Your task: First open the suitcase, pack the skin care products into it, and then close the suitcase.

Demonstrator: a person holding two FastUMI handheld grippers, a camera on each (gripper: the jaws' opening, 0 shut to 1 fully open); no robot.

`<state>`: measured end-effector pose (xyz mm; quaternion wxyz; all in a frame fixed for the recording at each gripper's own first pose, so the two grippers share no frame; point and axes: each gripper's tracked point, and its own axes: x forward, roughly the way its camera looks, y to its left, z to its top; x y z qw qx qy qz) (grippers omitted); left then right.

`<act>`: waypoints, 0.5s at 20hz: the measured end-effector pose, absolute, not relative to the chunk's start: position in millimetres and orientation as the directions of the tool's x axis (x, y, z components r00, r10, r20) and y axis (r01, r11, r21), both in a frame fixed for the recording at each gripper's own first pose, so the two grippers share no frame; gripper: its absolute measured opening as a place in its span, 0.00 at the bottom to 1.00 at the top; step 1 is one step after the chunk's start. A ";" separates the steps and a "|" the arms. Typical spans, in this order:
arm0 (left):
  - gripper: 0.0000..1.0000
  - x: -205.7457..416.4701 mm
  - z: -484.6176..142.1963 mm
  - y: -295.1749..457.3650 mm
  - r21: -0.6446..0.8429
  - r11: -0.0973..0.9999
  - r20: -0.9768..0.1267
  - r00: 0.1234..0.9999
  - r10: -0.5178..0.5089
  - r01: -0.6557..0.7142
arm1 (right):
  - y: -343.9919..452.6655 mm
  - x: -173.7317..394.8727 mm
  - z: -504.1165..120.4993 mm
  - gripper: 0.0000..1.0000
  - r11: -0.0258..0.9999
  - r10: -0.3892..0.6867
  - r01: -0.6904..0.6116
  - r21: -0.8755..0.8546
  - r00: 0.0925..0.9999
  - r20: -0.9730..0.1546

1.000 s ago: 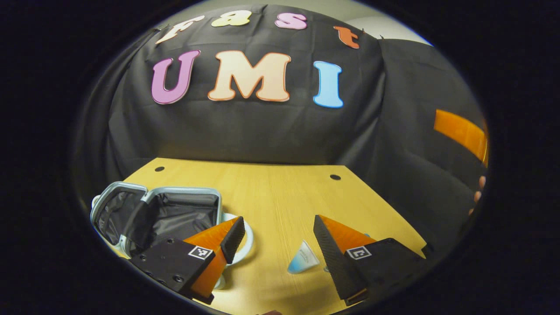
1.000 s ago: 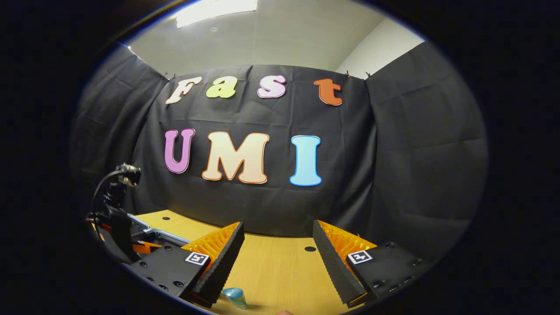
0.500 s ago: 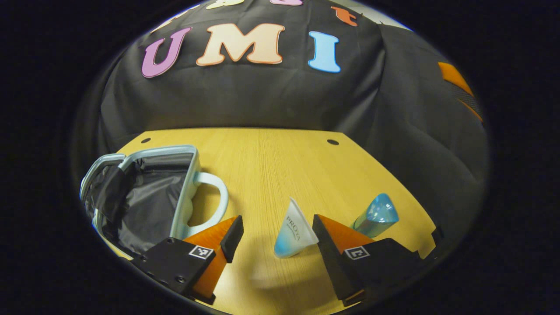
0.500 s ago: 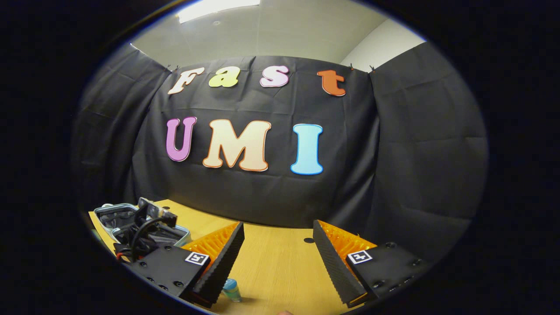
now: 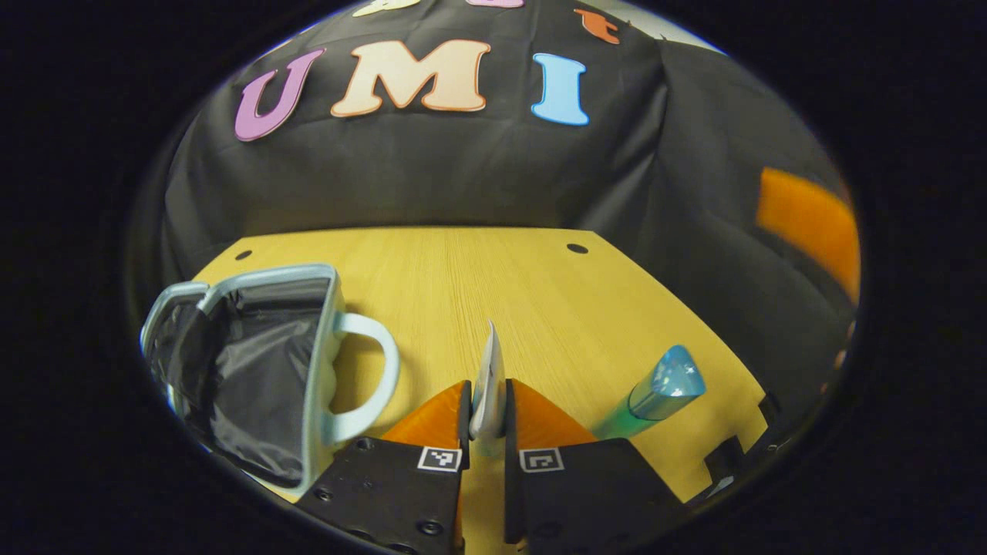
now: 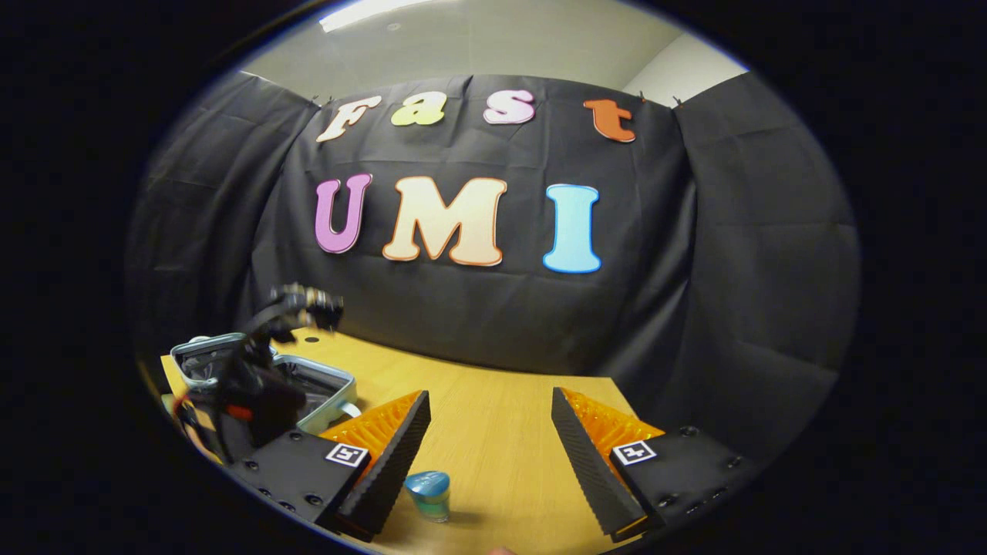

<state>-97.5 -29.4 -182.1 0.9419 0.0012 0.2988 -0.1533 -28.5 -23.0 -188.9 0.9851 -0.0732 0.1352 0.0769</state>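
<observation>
The wooden table (image 5: pixel 463 277) takes most of the lower part of the left gripper view and reaches to the black booth wall behind it. On the table, to the left of the left gripper (image 5: pixel 487 405), the suitcase (image 5: pixel 254 370) lies open; its dark lining is visible and its pale blue handle (image 5: pixel 370 378) points toward the gripper. In the right gripper view the suitcase (image 6: pixel 308 385) is far to the left of the right gripper (image 6: pixel 490 432), partly behind the body of the other gripper.

The left gripper is narrow: both orange fingers press on a white tube (image 5: pixel 488 378), which stands edge-on between them and rises above the fingertips. Whether the tube is touching the table, I cannot tell.

To the right of the left gripper, near it but apart, stands a blue-green bottle (image 5: pixel 655 389), tilted in this view.

The right gripper is wide and holds nothing. The same bottle (image 6: pixel 429 493) stands on the table just beside its left finger (image 6: pixel 385 455), low between the two fingers.
</observation>
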 end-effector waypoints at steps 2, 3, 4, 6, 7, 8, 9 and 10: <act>0.13 -97.7 -158.5 -17.3 -0.087 0.952 -0.548 0.784 -0.292 0.294 | -15.5 -31.2 -209.3 0.99 0.976 0.130 -0.177 -0.130 0.941 -0.312; 0.13 -97.0 -148.1 -8.6 -0.082 0.954 -0.542 0.790 -0.285 0.287 | -12.3 -32.1 -220.8 0.99 0.975 0.124 -0.176 -0.132 0.935 -0.332; 0.13 -97.3 -138.7 -0.6 -0.081 0.955 -0.543 0.791 -0.281 0.284 | -8.5 -34.8 -234.2 0.99 0.975 0.122 -0.179 -0.130 0.926 -0.356; 0.13 -95.1 -122.9 12.8 -0.077 0.958 -0.538 0.797 -0.274 0.278 | -3.1 -39.6 -259.4 0.99 0.975 0.117 -0.183 -0.127 0.907 -0.404; 0.12 -94.3 -115.2 20.5 -0.069 0.961 -0.536 0.803 -0.262 0.268 | -0.8 -42.0 -270.0 0.99 0.975 0.117 -0.185 -0.124 0.898 -0.425; 0.13 -94.6 -109.4 30.0 -0.059 0.965 -0.534 0.809 -0.247 0.256 | 0.7 -44.7 -279.6 0.99 0.974 0.116 -0.189 -0.122 0.888 -0.444; 0.13 -94.2 -103.2 38.2 -0.054 0.968 -0.530 0.815 -0.234 0.244 | 1.5 -45.9 -288.4 0.99 0.974 0.112 -0.188 -0.124 0.882 -0.458; 0.12 -95.1 -98.6 47.1 -0.049 0.972 -0.527 0.821 -0.220 0.229 | 0.8 -46.2 -297.3 0.99 0.975 0.104 -0.184 -0.128 0.877 -0.470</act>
